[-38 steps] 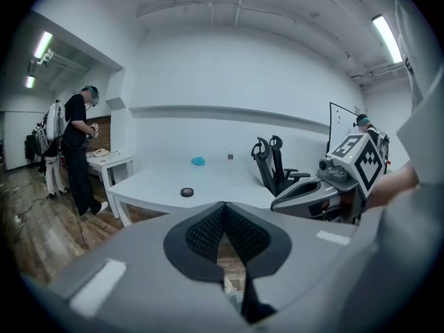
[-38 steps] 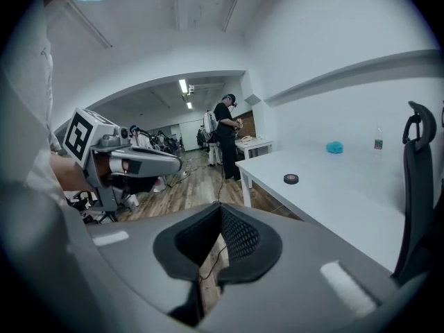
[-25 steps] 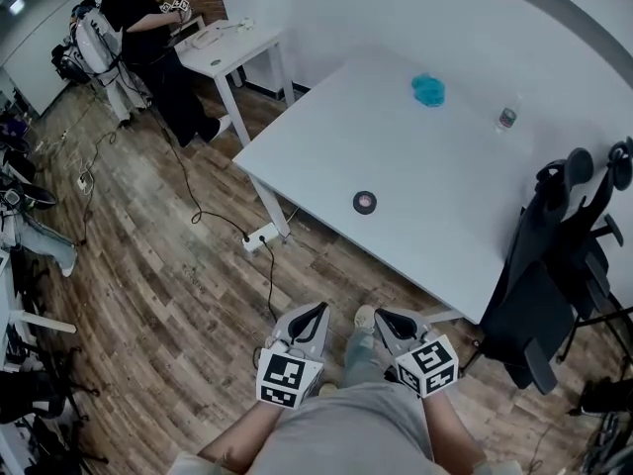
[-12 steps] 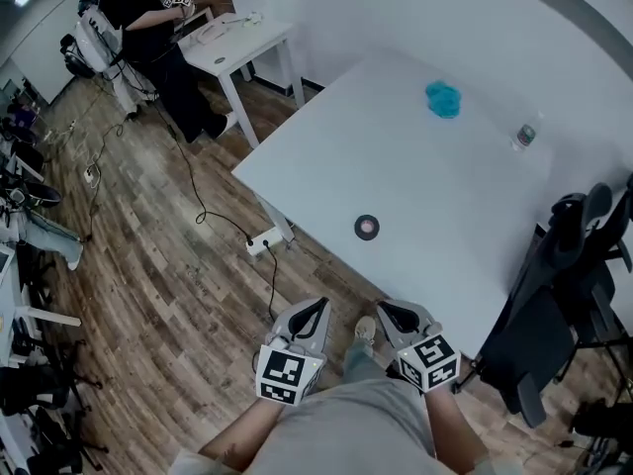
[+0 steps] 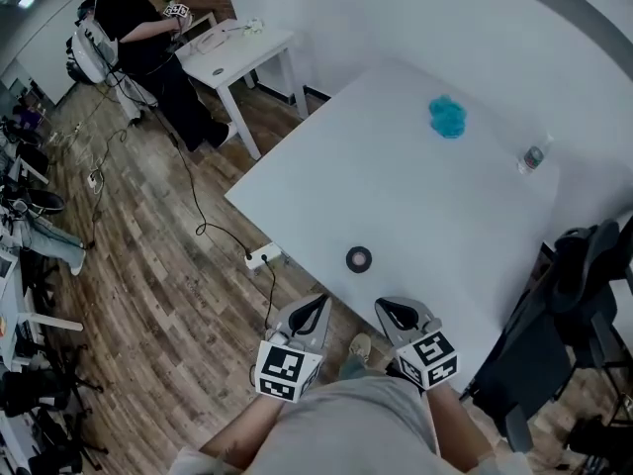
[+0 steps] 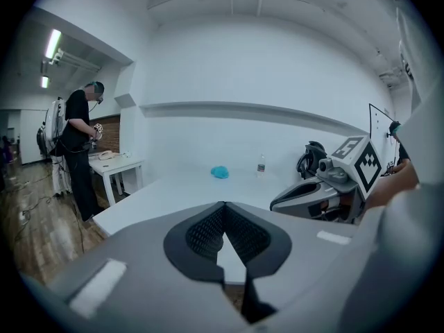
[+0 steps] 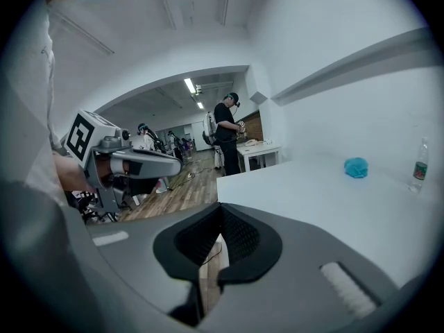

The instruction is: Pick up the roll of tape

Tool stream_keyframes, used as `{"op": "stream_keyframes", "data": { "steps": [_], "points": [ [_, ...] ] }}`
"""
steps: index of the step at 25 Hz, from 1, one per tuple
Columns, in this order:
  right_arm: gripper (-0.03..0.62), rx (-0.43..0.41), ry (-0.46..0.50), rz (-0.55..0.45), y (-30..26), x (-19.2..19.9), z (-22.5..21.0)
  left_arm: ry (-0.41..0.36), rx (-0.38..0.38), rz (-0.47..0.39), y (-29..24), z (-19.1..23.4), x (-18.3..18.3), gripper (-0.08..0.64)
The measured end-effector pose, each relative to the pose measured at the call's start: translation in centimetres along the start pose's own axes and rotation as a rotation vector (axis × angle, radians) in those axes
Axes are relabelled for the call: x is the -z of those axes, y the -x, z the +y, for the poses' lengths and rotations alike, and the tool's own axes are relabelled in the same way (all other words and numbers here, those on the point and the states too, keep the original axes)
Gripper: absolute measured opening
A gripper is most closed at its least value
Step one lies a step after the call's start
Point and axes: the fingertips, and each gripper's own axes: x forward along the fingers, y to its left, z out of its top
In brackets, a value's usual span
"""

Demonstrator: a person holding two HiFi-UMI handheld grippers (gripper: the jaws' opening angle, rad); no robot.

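Observation:
A small dark roll of tape point(image 5: 359, 259) lies flat near the front edge of the white table point(image 5: 396, 186). Both grippers hang side by side just short of that edge, above the wooden floor, pointing at the table. My left gripper point(image 5: 315, 308) is below and left of the roll, and its jaws meet with nothing between them point(image 6: 223, 205). Below and right of the roll, my right gripper point(image 5: 393, 310) is also shut and empty point(image 7: 222, 207). Neither touches the tape, which neither gripper view shows.
A blue cloth point(image 5: 448, 117) and a small bottle point(image 5: 534, 156) sit at the table's far side. A black chair point(image 5: 569, 305) stands at the right. A power strip point(image 5: 262, 257) with its cable lies on the floor. A person point(image 5: 138, 28) stands at a small white desk point(image 5: 237, 47).
Both grippers have moved toward the table together, so the table edge and the tape roll now sit closer to them in the head view. Both stay shut.

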Motion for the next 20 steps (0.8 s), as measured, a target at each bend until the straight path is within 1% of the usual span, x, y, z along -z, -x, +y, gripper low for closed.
{"op": "stream_keyframes", "data": {
  "steps": [3,7,9,13,16,20],
  "points": [
    [0.008,-0.010,0.013,0.006,-0.3,-0.6,-1.7,0.001,0.017,-0.005,-2.1,-0.2,-1.1,0.015],
    [0.008,-0.017,0.024,0.007,-0.6,-1.4,-3.4,-0.010,0.018,-0.008,-3.7,-0.2,-1.9,0.015],
    [0.008,-0.020,0.029,0.015,-0.8,-1.5,-3.8,-0.005,0.014,-0.012,-4.1,0.0,-2.2,0.015],
    [0.008,-0.036,0.028,0.037,-1.2,-1.5,-3.8,0.006,0.014,0.006,-4.3,0.6,-2.1,0.015],
    [0.008,-0.024,0.022,0.042,-1.7,-1.4,-4.1,0.005,0.016,0.038,-4.4,1.2,-1.7,0.015],
    [0.008,0.002,0.019,0.044,-2.6,-1.7,-4.4,-0.015,0.035,0.032,-4.9,2.1,-1.5,0.015]
  ]
}}
